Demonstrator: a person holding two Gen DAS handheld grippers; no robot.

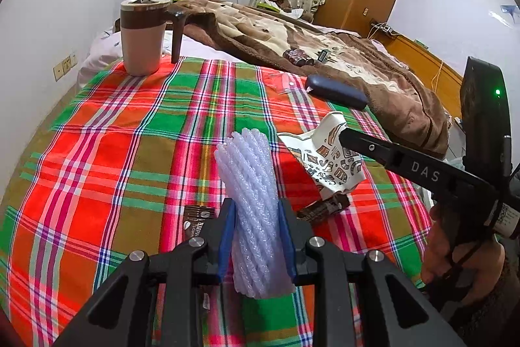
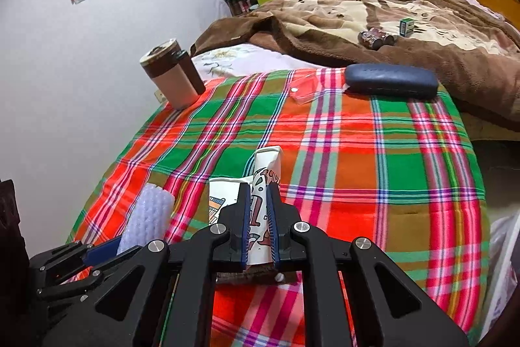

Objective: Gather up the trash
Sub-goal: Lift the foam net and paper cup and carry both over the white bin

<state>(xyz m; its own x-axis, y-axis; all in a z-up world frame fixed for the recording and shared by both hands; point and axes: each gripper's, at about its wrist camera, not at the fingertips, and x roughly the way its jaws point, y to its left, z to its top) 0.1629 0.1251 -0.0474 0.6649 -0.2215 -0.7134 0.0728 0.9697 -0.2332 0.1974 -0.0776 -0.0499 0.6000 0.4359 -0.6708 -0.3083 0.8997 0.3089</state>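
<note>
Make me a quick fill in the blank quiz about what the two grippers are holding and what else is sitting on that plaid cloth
1. The left gripper is shut on a roll of white ____ netting.
2. The right gripper pinches a crushed, patterned paper ____ above the plaid cloth.
3. The dark blue glasses case lies at the cloth's far edge, next to the brown ____.
4. The lidded tumbler stands ____ at the cloth's far left corner.

Missing words: foam; cup; blanket; upright
</note>
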